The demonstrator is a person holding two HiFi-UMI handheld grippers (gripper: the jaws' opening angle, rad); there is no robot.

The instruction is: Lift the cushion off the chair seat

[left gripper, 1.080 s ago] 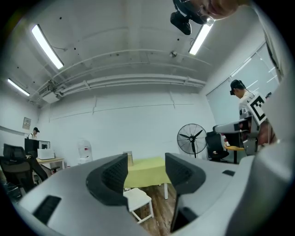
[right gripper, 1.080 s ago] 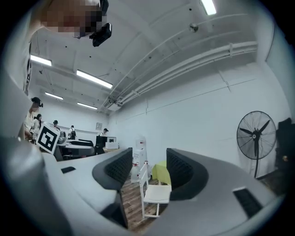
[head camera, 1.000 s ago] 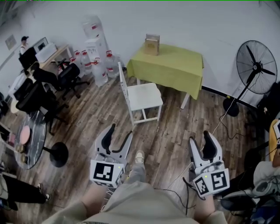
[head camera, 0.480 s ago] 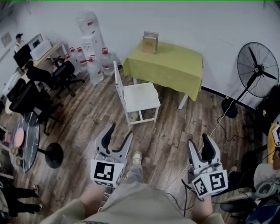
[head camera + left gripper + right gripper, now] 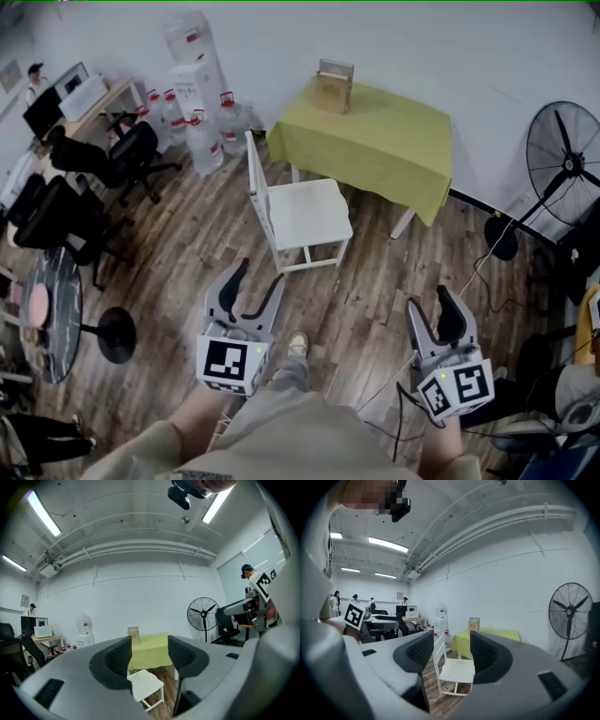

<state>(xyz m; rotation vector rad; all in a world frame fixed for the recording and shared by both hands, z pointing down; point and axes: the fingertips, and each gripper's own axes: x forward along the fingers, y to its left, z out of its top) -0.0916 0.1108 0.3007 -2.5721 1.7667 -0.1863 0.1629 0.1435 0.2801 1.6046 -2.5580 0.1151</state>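
Note:
A white wooden chair [image 5: 302, 214] stands on the wood floor in front of a green-covered table, its back to the left. Its seat top is white and flat; I cannot tell a cushion apart from the seat. My left gripper [image 5: 258, 281] is held low and in front of the chair, open and empty. My right gripper [image 5: 429, 302] is to the right, also open and empty, well short of the chair. The left gripper view shows the chair [image 5: 146, 684] small between the open jaws [image 5: 149, 656]. The right gripper view frames the chair [image 5: 455, 670] the same way [image 5: 450, 651].
Behind the chair is the table with a green cloth [image 5: 375, 141] and a brown box [image 5: 334, 86] on it. A standing fan [image 5: 567, 164] is at right, with a cable across the floor. Water bottles [image 5: 202, 141], black office chairs [image 5: 131, 155] and a round glass table [image 5: 47, 314] are at left.
I have stepped forward with both grippers, so the chair and table look a little nearer. Both grippers stay open and empty.

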